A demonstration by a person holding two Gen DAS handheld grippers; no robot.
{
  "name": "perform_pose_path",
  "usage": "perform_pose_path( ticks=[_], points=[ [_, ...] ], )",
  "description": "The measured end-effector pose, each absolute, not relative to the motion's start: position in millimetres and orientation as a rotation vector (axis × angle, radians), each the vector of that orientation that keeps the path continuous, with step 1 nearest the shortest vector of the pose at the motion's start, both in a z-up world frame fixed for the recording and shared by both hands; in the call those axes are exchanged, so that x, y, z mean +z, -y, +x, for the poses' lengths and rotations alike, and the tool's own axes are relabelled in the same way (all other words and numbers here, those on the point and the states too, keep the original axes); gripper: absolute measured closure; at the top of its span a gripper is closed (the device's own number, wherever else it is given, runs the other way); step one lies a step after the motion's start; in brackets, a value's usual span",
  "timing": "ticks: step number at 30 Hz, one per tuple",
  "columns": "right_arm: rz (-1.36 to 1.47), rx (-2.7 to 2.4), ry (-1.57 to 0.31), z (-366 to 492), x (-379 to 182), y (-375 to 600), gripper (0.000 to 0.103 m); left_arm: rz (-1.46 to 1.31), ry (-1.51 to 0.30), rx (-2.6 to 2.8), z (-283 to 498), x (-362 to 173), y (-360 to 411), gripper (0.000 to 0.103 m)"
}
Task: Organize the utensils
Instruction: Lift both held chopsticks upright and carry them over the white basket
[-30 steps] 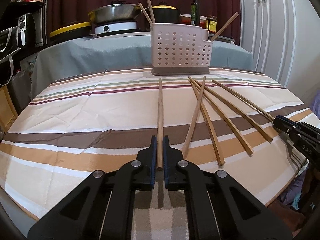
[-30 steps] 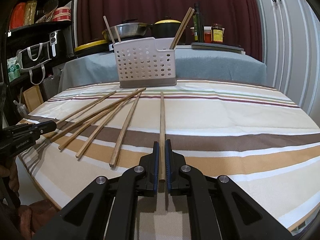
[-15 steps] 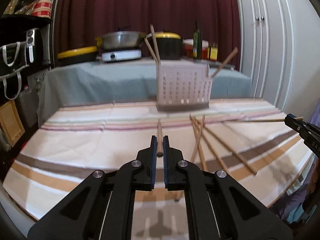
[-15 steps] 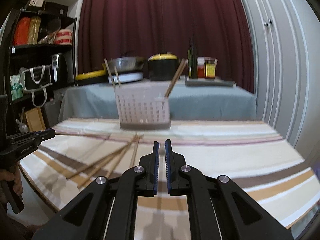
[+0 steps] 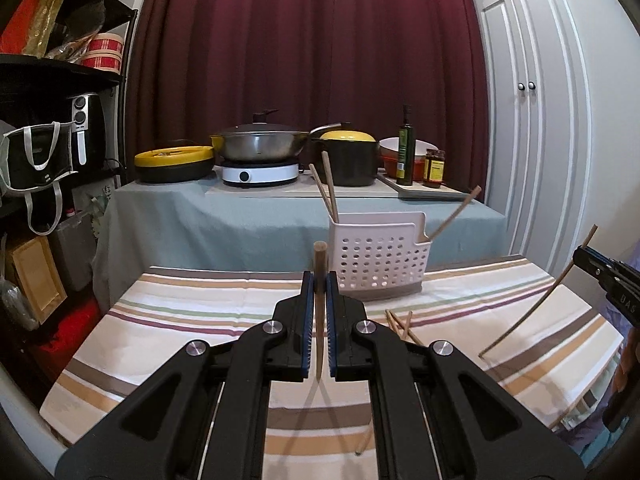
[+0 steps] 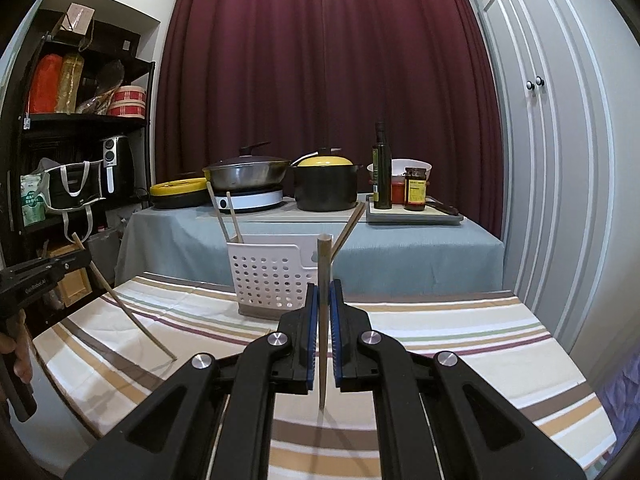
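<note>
Honestly, biggest risk sits w/ the counter and its striped cloth: several loose chopsticks lie on it near the caddy, and a low swing of either held stick could sweep them off the edge.

Next, the white perforated caddy at the far side of the counter. It's light-looking plastic, already holding a few sticks that lean outward. A hard or off-angle drop-in could prob. tip it or knock those leaners out.

Left claw is clamped on one chopstick, held nearly upright. Right claw is clamped on another chopstick, also close to vertical. Both grips look narrow, pinching a thin round shaft, so a stick could pivot or slip through the pads mid-carry.

Smallest: the two claws work close together. In the left view the right one's stick hangs slanted over the counter; crossing paths at the caddy could clash the sticks. Exact clearance between them is hard to judge through the fisheye.
</note>
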State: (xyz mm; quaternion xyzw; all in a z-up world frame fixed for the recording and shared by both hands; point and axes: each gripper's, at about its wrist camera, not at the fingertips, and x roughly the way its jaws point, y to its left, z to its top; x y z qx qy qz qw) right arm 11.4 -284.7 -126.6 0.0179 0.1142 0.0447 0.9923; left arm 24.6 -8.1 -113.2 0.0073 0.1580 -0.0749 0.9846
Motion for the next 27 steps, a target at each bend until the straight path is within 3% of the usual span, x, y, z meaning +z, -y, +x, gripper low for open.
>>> perform_pose_path(
  ticks=[18, 27],
  points=[
    [0.030, 0.112, -0.200, 51, -102, 283, 0.096, -0.015, -0.337, -0.153, 82, -98, 9, 0.097],
    [0.015, 0.139, -0.104, 75, -59, 279, 0.096, -0.001, -0.229, -0.184, 104, -50, 25, 0.097]
  ],
)
